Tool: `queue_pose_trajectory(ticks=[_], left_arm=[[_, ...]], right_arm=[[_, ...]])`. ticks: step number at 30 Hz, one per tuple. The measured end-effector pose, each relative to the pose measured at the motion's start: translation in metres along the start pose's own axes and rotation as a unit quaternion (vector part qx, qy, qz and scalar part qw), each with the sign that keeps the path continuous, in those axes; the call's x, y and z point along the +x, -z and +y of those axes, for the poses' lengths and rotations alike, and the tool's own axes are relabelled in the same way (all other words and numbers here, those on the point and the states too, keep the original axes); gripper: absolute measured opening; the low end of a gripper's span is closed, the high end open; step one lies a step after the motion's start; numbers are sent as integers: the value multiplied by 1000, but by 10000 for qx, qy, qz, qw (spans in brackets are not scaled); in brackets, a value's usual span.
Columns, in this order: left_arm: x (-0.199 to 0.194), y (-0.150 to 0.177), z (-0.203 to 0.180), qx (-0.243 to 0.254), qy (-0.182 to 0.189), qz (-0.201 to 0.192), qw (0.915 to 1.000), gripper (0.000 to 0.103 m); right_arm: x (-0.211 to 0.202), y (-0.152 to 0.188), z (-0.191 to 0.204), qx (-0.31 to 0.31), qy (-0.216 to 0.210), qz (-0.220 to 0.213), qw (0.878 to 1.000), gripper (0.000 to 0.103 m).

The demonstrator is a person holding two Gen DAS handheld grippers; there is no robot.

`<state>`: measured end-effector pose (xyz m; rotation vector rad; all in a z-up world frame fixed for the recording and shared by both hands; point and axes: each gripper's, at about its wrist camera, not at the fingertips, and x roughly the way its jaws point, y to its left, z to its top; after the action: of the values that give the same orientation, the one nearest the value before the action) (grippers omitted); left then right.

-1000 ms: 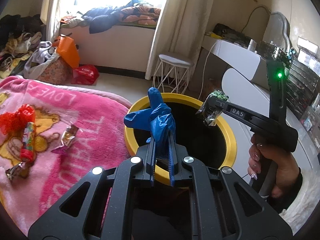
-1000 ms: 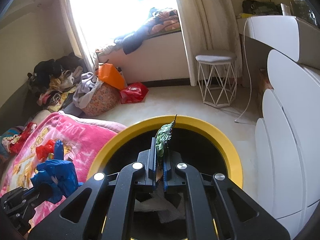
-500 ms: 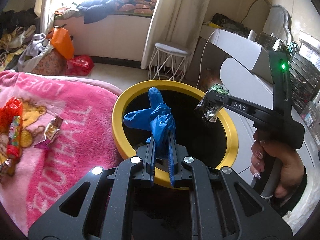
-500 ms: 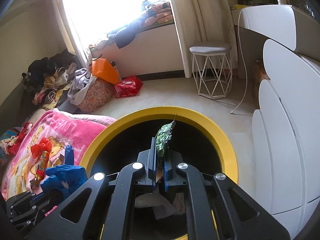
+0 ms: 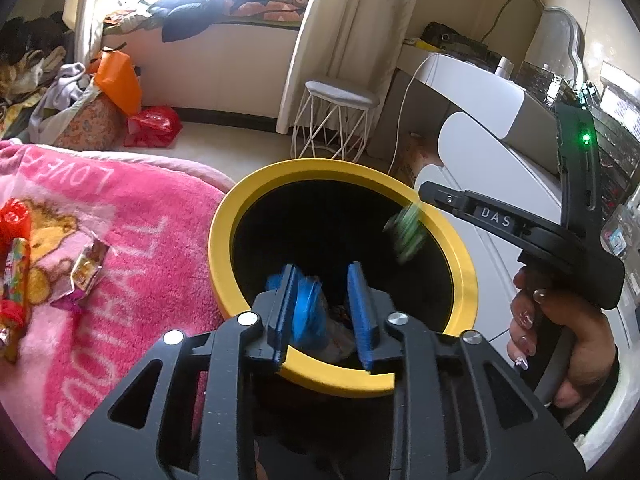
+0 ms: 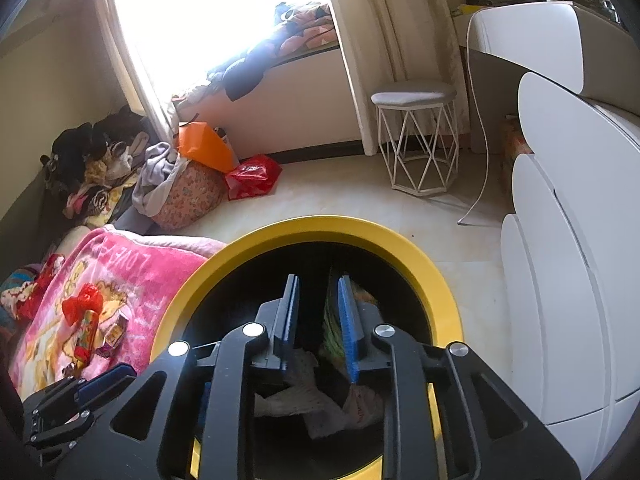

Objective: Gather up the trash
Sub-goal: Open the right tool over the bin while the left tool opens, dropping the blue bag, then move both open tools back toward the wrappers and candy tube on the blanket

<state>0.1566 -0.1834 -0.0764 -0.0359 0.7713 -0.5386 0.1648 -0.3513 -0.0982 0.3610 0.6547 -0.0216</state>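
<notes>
Both our grippers hang over the yellow-rimmed bin (image 5: 224, 236), jaws opening: left gripper (image 5: 323, 312) lets a blurred blue glove (image 5: 306, 312) slip between its pads, right gripper (image 6: 318, 320) releases a green wrapper (image 5: 406, 236) above the bin.

1. The left gripper (image 5: 323, 312) hangs over the yellow-rimmed bin (image 5: 460, 272); its jaws are opening.
2. A blurred blue glove (image 5: 306, 312) lies between the fingers, against the left one.
3. A blurred green wrapper (image 5: 406, 236) is below the right gripper (image 5: 424, 190), over the bin's right side.
</notes>
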Motion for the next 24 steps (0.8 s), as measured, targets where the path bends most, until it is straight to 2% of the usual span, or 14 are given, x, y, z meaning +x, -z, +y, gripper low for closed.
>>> queue_pose_trajectory(ticks=[8, 14, 16, 19, 24], left_arm=[[-8, 0, -3, 34, -99, -157, 9998, 55], [-18, -1, 3, -58, -226, -271, 9994, 91], [-21, -1, 5, -125, -268, -298, 9991, 92], [-27, -2, 10, -210, -323, -348, 9987, 92], [-39, -4, 16, -311, -483, -470, 9972, 92]], right_arm=[[-5, -2, -5, 82, 30, -94, 9999, 38], [-7, -3, -1, 72, 28, -146, 9999, 53], [-7, -4, -1, 67, 36, -156, 9998, 61], [-10, -5, -2, 72, 77, -193, 9998, 66], [-14, -5, 1, 58, 107, -239, 9996, 70]])
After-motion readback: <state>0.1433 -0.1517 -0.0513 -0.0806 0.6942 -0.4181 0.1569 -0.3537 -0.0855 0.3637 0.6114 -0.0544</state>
